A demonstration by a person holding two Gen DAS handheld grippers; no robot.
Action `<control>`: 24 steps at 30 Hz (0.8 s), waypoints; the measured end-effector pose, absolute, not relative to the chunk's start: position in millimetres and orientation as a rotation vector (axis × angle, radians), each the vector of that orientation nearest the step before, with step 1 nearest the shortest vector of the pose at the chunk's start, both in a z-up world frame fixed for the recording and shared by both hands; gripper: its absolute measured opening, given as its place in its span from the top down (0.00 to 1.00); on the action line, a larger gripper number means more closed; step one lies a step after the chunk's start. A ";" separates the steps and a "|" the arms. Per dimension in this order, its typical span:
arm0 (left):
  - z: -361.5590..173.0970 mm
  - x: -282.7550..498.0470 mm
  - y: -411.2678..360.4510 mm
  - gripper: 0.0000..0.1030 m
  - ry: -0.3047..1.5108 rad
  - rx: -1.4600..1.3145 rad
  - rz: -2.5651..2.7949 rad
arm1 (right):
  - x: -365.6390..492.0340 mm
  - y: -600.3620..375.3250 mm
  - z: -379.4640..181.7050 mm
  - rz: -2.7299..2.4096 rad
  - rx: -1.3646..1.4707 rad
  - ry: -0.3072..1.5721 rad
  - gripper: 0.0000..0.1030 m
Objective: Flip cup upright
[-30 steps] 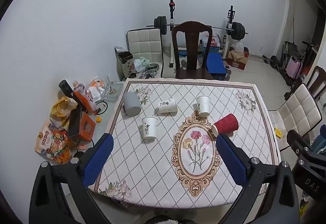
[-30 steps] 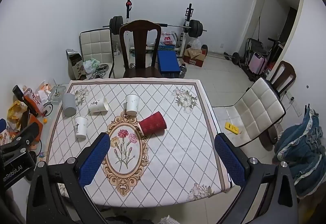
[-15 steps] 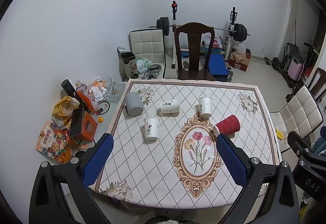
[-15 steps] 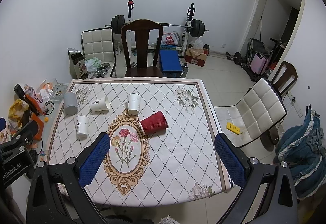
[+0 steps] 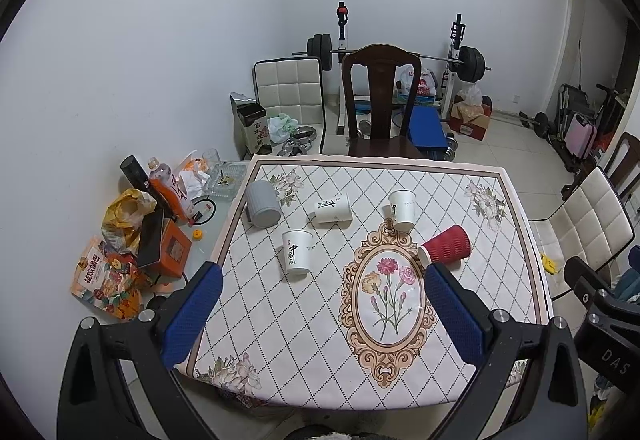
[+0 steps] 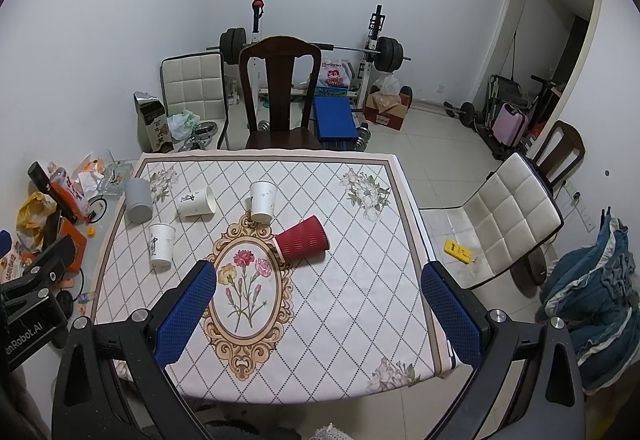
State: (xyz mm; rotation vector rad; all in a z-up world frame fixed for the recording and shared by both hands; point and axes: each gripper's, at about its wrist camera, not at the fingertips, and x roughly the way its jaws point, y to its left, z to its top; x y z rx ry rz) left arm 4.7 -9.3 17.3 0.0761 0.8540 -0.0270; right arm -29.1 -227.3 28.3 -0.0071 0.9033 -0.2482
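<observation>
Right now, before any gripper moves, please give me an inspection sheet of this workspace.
Surface: table with a diamond-pattern cloth and an oval flower motif.
Job's things: red cup on its side; white cup on its side; grey cup, near white cup and far white cup stand on the cloth.
Clutter: snack bags and boxes left of the table.
Grippers: left gripper and right gripper open, above the near edge, holding nothing.
Cables: a black loop among the clutter.
Surroundings: wooden chair, barbell rack, white chair.
</observation>
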 end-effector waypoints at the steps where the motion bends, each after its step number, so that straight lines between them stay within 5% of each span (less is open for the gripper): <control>1: 17.0 4.4 -9.2 0.00 0.853 0.076 -0.027 | -29.0 -227.3 28.5 -0.248 -0.008 0.904 0.00; 24: 20.2 2.1 -12.3 0.00 0.849 0.076 -0.025 | -29.4 -229.0 31.1 -0.243 -0.001 0.902 0.00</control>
